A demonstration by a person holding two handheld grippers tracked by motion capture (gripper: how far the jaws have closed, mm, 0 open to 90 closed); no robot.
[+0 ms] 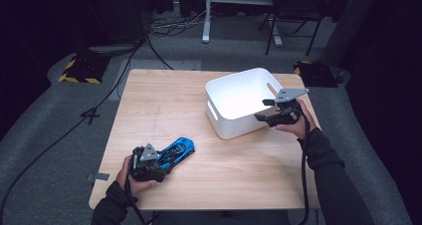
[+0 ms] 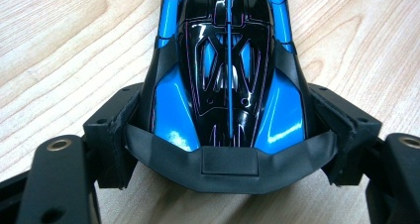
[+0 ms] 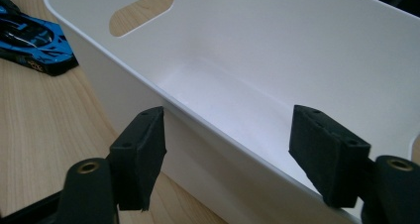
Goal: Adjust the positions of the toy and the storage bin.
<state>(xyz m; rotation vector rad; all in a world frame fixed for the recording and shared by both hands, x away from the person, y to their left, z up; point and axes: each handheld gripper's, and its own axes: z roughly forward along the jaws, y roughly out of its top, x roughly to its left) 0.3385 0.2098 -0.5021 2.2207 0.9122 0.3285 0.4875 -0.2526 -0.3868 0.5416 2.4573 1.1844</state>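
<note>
Wooden table [image 1: 239, 160] carries the car [image 1: 178, 149] lower left, pinched at its tail by the left gripper [image 1: 160, 166], nose aimed upper right toward the bin [image 1: 234, 123], whose near wall the right gripper [image 1: 263, 110] straddles, jaws spread.

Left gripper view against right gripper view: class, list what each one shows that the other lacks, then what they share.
Left gripper view alone: the left gripper shut on the tail of the blue toy car, its black rear wing between the pads.

Right gripper view alone: the white bin, with an oval handle cutout; the right gripper open, its jaws astride the bin's near wall without pressing it.

Shared: the car, seen farther off in the right gripper view, and the wooden table.
</note>
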